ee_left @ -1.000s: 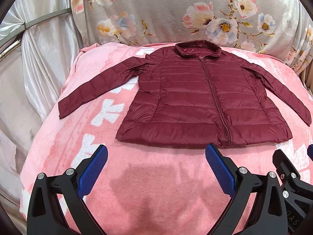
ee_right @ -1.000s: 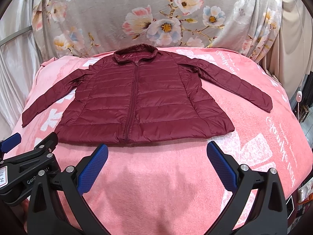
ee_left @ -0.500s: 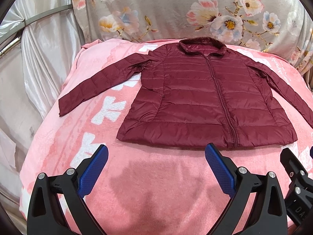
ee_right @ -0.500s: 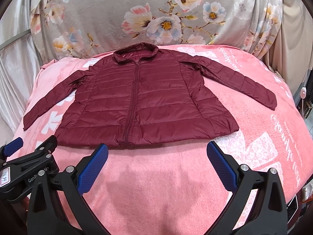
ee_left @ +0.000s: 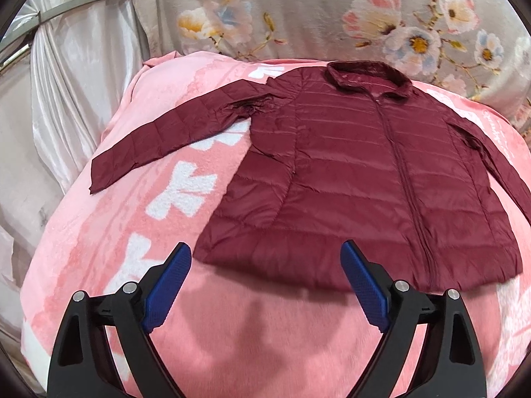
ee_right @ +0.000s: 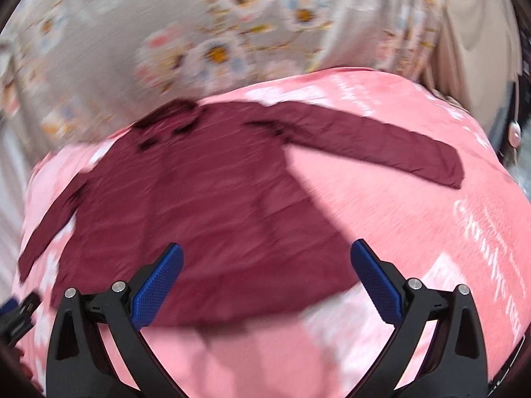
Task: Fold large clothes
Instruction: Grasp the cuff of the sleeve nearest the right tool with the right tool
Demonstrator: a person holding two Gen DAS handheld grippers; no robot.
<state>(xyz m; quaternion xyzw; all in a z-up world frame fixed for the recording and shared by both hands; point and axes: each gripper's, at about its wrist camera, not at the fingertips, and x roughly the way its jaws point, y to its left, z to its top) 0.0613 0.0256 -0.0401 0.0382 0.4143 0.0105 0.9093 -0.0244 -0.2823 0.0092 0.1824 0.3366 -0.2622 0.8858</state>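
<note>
A maroon quilted jacket (ee_left: 348,165) lies flat and zipped on a pink blanket (ee_left: 259,338), collar far, both sleeves spread out. My left gripper (ee_left: 265,251) hovers over the lower left hem; its jaws are wide but closing, the hem shows between the blue tips, and the pads press on nothing. The right wrist view is blurred by motion. There my right gripper (ee_right: 265,252) stands open above the jacket (ee_right: 199,205) near its lower right hem, holding nothing. The right sleeve (ee_right: 381,139) stretches away to the right.
A grey floral cloth (ee_left: 298,16) hangs behind the blanket. White satin drapes (ee_left: 66,83) fall along the left side. The blanket drops off at its left and right edges. Part of the left gripper (ee_right: 16,311) shows at the right view's lower left corner.
Both grippers have moved forward toward the jacket's hem, the left one veering left and the right one swinging right and rolling. The left jaws have narrowed slightly. The jacket has not moved.
</note>
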